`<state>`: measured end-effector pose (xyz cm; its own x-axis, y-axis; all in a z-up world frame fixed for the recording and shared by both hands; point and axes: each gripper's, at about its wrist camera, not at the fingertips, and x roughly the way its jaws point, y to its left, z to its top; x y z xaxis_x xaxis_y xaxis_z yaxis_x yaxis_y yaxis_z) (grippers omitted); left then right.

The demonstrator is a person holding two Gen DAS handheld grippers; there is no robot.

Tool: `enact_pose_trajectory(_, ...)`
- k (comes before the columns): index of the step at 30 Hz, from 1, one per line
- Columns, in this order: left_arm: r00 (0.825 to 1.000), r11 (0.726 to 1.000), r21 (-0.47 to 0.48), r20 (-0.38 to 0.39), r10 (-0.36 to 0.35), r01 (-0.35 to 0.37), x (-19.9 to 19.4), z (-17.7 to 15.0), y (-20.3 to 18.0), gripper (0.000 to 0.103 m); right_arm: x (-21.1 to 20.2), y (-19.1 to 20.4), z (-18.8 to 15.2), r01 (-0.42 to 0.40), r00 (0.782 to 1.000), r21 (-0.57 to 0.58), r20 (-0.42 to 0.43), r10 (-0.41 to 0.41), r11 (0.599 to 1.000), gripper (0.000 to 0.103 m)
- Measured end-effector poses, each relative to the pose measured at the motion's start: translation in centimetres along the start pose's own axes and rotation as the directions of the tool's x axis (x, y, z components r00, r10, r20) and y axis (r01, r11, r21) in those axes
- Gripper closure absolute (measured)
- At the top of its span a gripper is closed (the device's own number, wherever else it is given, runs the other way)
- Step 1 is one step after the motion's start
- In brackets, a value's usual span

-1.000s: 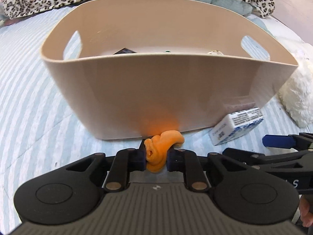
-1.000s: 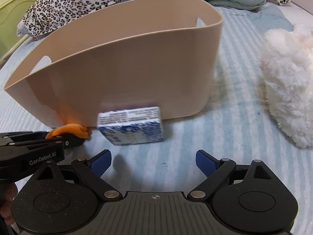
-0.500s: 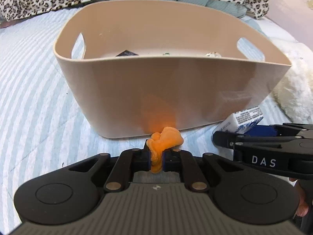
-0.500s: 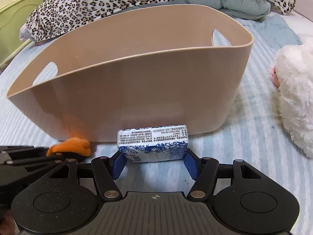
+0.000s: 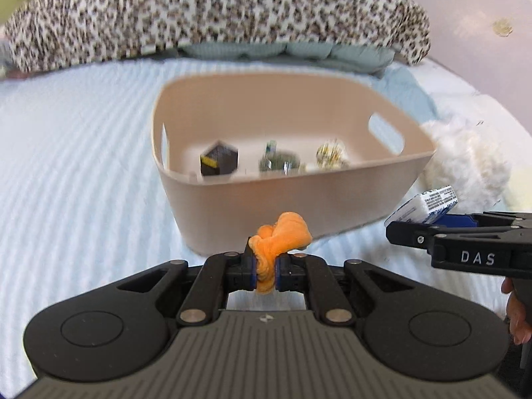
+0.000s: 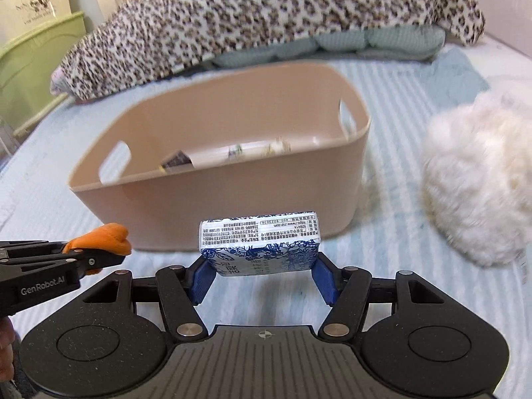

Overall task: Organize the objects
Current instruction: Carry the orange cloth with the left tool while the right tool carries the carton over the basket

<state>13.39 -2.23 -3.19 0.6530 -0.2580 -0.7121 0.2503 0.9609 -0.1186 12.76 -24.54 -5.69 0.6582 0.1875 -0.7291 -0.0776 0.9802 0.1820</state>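
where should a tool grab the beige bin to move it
Take the bin by a handle cutout: the slot in the left end wall or the one in the right end wall. Come from above and pinch the rim strip over the slot, one finger through the opening. The long walls are smooth and curved, with little to hold. Both tools are full now.

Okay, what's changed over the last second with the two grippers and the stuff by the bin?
The right gripper, open a second ago, closed on the blue-and-white pack and lifted it. The left gripper raised the orange toy off the bedsheet. Both now sit higher, facing the beige bin, which stayed put.
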Motion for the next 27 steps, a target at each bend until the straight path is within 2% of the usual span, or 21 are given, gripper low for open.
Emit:
enact_pose_trajectory(7,0.993,0.999,0.044,0.117,-0.005,0.000,-2.8,3.6,-1.1,0.093,-3.2,0.2,3.2,-0.018,0.993,-0.008,0.118,0.019,1.000,0.043)
enact_pose_trajectory(14,0.981,0.997,0.066,0.192,0.018,-0.031,-2.3,7.7,-1.8,0.093,-4.1,0.6,7.4,-0.003,0.976,-0.022,0.216,0.008,1.000,0.043)
enact_pose_trajectory(22,0.984,0.994,0.053,0.156,0.088,-0.097,2.3,11.0,-2.3,0.093,-0.8,0.4,10.7,0.028,0.976,0.008,0.216,-0.029,1.000,0.043)
enact_pose_trajectory(27,0.987,0.988,0.050,0.073,0.144,-0.148,6.3,11.5,-2.2,0.093,2.3,0.1,11.2,0.053,0.985,0.025,0.161,-0.056,0.998,0.043)
